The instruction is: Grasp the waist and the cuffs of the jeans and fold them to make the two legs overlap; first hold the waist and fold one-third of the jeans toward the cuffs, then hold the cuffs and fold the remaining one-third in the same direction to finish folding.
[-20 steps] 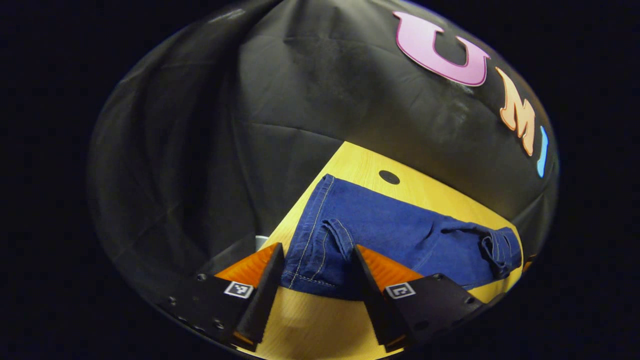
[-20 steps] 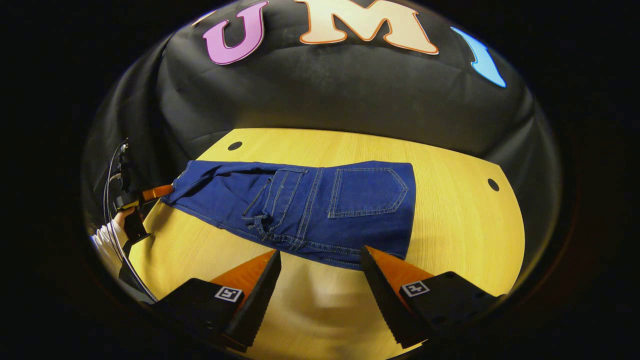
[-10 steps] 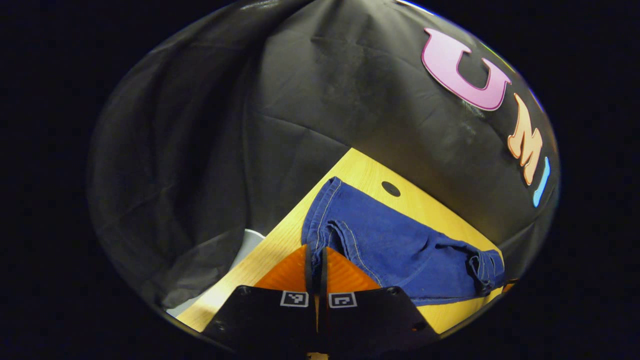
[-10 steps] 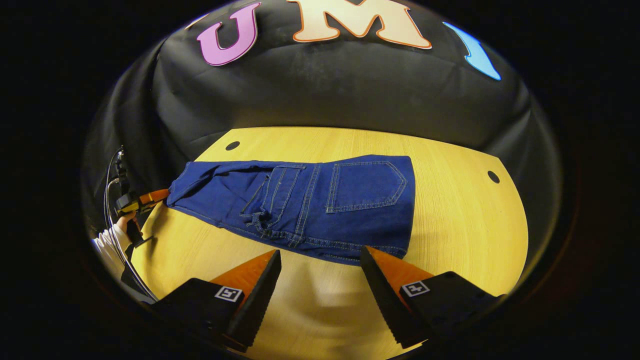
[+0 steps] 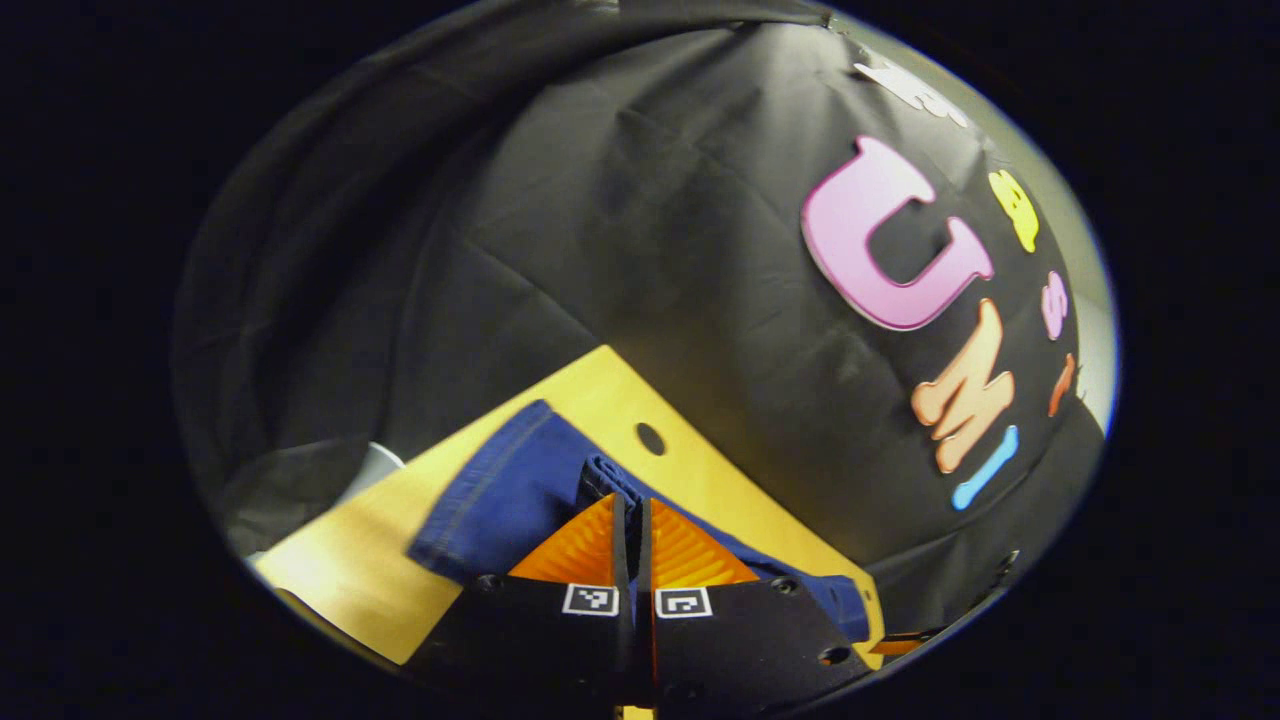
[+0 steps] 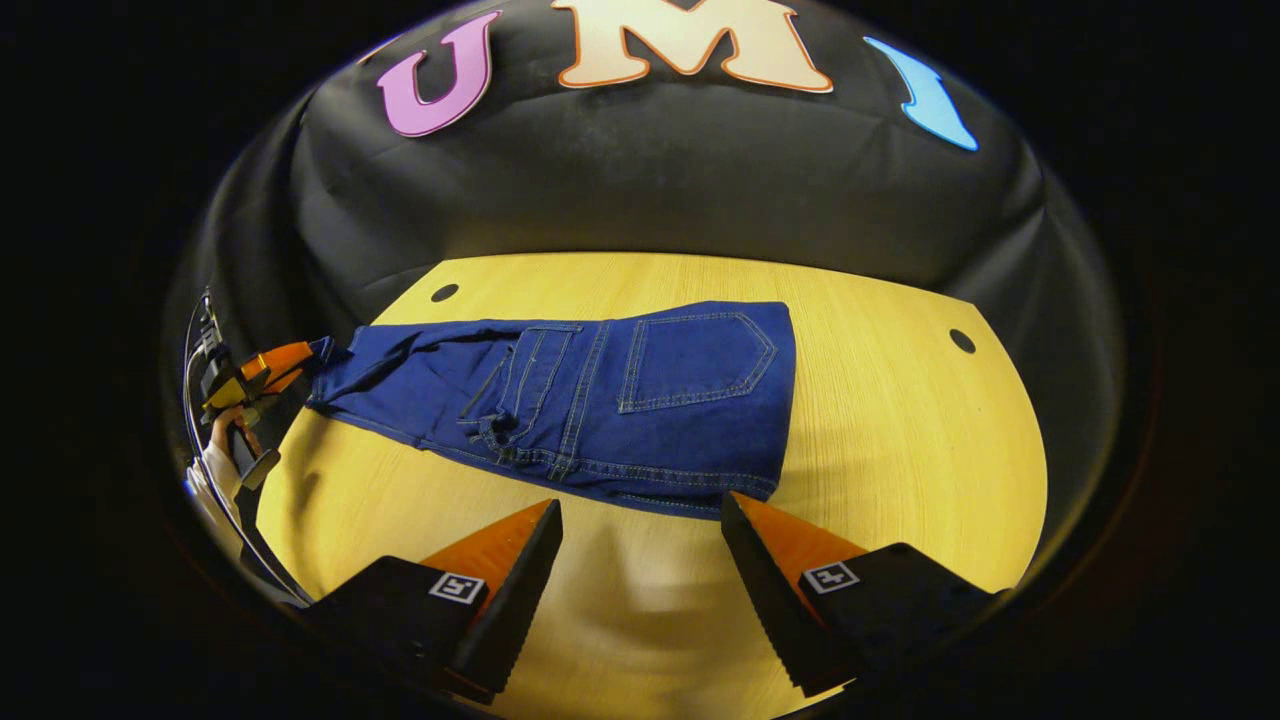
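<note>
Two grippers work over one pair of jeans point(image 6: 590, 400) that lies stretched across the yellow wooden table point(image 6: 900, 440), in front of the black cloth wall point(image 6: 640, 190). In the right gripper view, the right gripper point(image 6: 640, 520) hangs just above the table with its jaws spread wide and nothing between them; the near edge of the denim lies just beyond the fingertips, apart from them, roughly centred on the gap. From here the jeans run from the back pocket point(image 6: 695, 360) on the right, past the stitched seams in the middle, to a narrower end at the far left. At that left end the left gripper point(image 6: 285, 362) meets the cloth, with a hand point(image 6: 222, 425) below it on its handle. In the left gripper view, the left gripper point(image 5: 630, 515) has its two fingers drawn together with only a thin slit between them, and a fold of the denim point(image 5: 520, 490) is pinched at the tips, rising a little there above the cloth around it. More of the blue fabric spreads to the left of the fingers and a strip of it runs off to the right behind them. A small dark hole point(image 5: 650, 438) in the table sits just beyond the jeans in this view, and two more such holes point(image 6: 962, 340) mark the far corners of the table in the right gripper view.
</note>
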{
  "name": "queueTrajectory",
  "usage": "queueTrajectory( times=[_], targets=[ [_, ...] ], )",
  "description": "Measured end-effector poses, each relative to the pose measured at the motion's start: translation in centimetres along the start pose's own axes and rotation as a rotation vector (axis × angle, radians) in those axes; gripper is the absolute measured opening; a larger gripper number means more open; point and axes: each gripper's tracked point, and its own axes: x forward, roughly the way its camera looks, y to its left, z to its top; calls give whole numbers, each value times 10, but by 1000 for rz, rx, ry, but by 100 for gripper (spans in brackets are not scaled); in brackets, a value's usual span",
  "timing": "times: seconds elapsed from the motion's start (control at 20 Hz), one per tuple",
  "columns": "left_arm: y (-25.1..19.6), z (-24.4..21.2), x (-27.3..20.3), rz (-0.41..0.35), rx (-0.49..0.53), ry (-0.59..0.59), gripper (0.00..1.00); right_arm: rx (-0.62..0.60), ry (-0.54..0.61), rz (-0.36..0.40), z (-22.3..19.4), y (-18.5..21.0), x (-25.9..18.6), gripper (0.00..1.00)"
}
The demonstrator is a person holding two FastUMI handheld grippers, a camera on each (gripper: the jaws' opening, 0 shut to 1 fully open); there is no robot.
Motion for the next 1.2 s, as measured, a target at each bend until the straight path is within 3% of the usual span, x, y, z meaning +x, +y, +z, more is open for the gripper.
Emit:
queueTrajectory(
  times=[0.2, 0.4, 0.6, 0.8, 0.9, 1.15, 1.2],
  targets=[
    [65, 0, -9, 141, 117, 35, 0, -24, 8, -15, -7, -6, -6, 99],
    [98, 4, -11, 302, 214, 54, 0, -61, 30, -33, -19, -12, -9, 96],
    [124, -11, -17, 363, 274, 137, 2, -62, 37, -27, -22, -9, -12, 96],
    [129, -9, -14, 382, 287, 146, 64, -49, 26, -36, -20, -11, -14, 96],
    [137, -13, -18, 410, 288, 163, 71, -41, 29, -38, -20, -12, -13, 96],
    [143, -22, -20, 422, 259, 147, 72, -43, 34, -44, -26, -11, -14, 96],
    [144, -21, -20, 427, 272, 139, 76, -34, 34, -43, -28, -11, -15, 96]
  ],
)
